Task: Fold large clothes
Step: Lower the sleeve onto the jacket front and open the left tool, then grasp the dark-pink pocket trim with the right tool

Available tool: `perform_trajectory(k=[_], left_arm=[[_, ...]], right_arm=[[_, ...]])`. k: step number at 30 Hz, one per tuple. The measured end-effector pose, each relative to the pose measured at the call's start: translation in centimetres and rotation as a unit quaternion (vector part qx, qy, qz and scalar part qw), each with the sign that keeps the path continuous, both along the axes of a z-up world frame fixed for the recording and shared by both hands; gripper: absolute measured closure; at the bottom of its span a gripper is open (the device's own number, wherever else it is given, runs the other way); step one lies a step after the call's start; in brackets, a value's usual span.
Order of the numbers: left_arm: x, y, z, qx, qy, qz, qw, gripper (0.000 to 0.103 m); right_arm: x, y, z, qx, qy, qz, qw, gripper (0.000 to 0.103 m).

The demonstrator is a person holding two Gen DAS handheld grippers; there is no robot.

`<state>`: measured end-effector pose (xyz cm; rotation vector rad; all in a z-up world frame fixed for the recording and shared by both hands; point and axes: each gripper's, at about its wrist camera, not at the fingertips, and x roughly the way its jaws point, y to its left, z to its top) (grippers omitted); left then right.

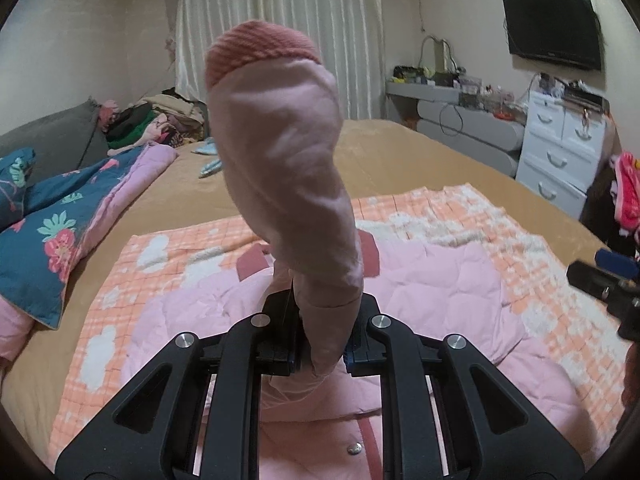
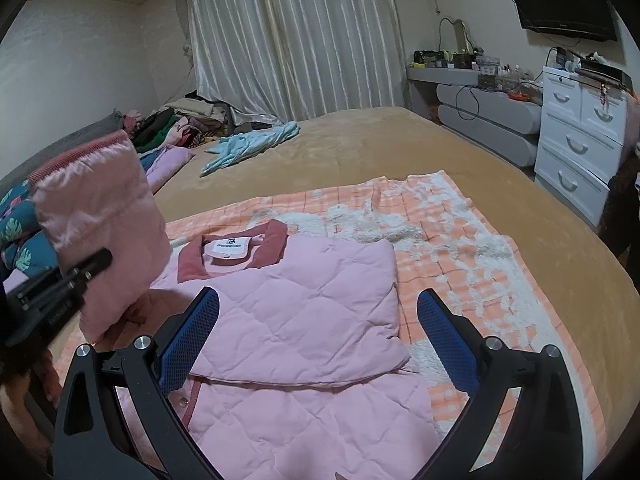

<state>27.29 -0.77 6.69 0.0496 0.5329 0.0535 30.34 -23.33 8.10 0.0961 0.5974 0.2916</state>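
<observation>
A pink quilted jacket (image 2: pixel 300 292) with a dark pink collar (image 2: pixel 232 248) lies on an orange-and-white checked blanket (image 2: pixel 460 248) on the bed, one side folded over its front. My left gripper (image 1: pixel 320 354) is shut on a jacket sleeve (image 1: pixel 280 152), which stands up in front of the camera, its ribbed cuff on top. The right wrist view shows that sleeve (image 2: pixel 96 216) raised at the jacket's left side with the left gripper (image 2: pixel 100 260) beside it. My right gripper (image 2: pixel 318 294) hovers open over the jacket's middle, nothing between its blue pads (image 2: pixel 188 340).
The tan bed cover (image 2: pixel 360 140) stretches back to the curtains. A light blue garment (image 2: pixel 252 144) lies on it. A floral quilt (image 1: pixel 60 216) and a heap of clothes (image 2: pixel 180 120) sit at the left. White drawers (image 2: pixel 580 140) stand at the right.
</observation>
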Motion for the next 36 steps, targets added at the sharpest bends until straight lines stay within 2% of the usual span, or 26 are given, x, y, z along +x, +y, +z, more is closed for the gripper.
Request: perform_trajectory(k=[15, 27, 30, 32, 36], left_arm=[[1.9, -3.7, -5.4, 0.049, 0.059, -0.036, 0.9964, 0.093], [2.6, -6.3, -8.6, 0.098, 0.114, -0.061, 0.9867, 0.086], [2.5, -6.8, -9.1, 0.106, 0.128, -0.075, 0.9832, 0.072], [2.3, -7.1, -9.3, 0.099, 0.139, -0.091, 0.9811, 0.053], [1.3, -7.5, -9.4, 0.086, 0.160, -0.119, 0.9762, 0.040]], right_arm=[[1.1, -2.2, -1.0, 0.015, 0.025, -0.032, 0.999, 0.004], [1.5, -3.0, -1.3, 0.025, 0.033, -0.038, 0.998, 0.004], [1.7, -3.0, -1.6, 0.026, 0.039, -0.037, 0.998, 0.004], [1.8, -3.0, -1.7, 0.026, 0.042, -0.037, 0.998, 0.004], [2.0, -2.7, -2.1, 0.025, 0.048, -0.034, 0.998, 0.004]])
